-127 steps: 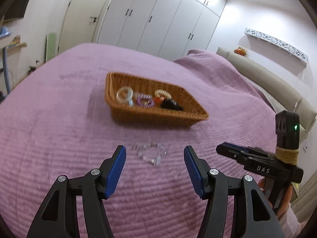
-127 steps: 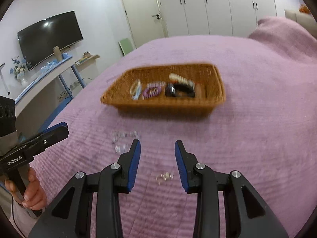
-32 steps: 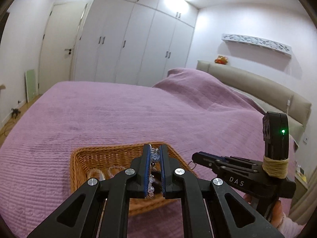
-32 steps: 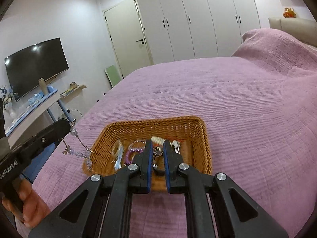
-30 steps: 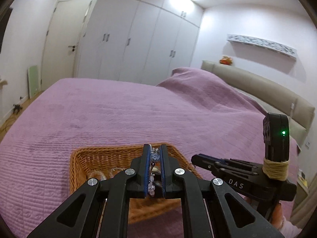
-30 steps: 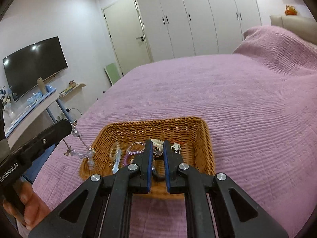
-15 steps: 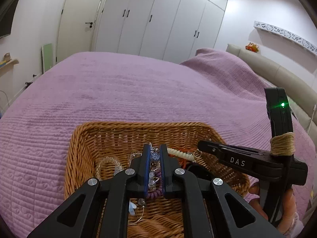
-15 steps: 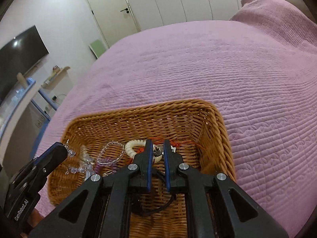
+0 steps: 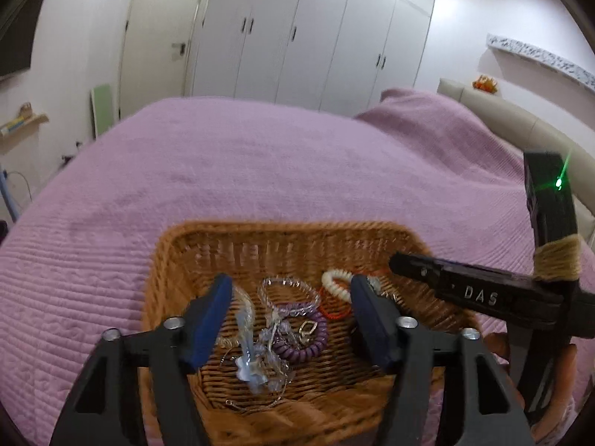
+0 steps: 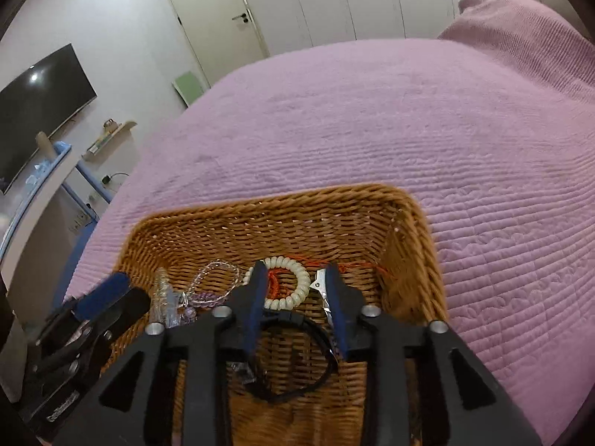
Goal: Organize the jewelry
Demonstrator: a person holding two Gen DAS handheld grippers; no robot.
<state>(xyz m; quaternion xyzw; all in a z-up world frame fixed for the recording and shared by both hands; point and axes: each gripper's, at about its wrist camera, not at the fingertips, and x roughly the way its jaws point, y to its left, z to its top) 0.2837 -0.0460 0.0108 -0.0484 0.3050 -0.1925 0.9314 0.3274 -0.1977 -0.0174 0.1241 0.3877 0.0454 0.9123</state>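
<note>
A wicker basket (image 9: 282, 230) (image 10: 297, 197) sits on the purple bed and holds the jewelry. My left gripper (image 9: 290, 286) hangs over it, jaws opening, with nothing pressed between the blue pads. Below them a crystal bead chain (image 9: 256, 364) lies on the basket floor beside a purple coil band (image 9: 308, 345), a clear bracelet (image 9: 290, 286), a white coil band (image 9: 334, 282) and an orange cord (image 9: 333, 308). My right gripper (image 10: 295, 282) (image 9: 465, 290) hovers over the basket's right half, jaws opening and empty. Under it lie the white coil band (image 10: 305, 282), a silver clip (image 10: 320, 278) and a black cord loop (image 10: 319, 375). The left gripper (image 10: 104, 297) shows at the left.
The purple quilted bedspread (image 9: 260, 167) spreads out around the basket. White wardrobes (image 9: 297, 37) and a door stand behind the bed, a padded headboard (image 9: 520, 137) at the right. A wall TV (image 10: 37, 104) and a shelf are off to the left. A hand (image 9: 498, 349) grips the right tool.
Both grippers came down over the basket, then opened. The crystal chain dropped out of the left jaws onto the basket floor, and the small metal piece left the right jaws.
</note>
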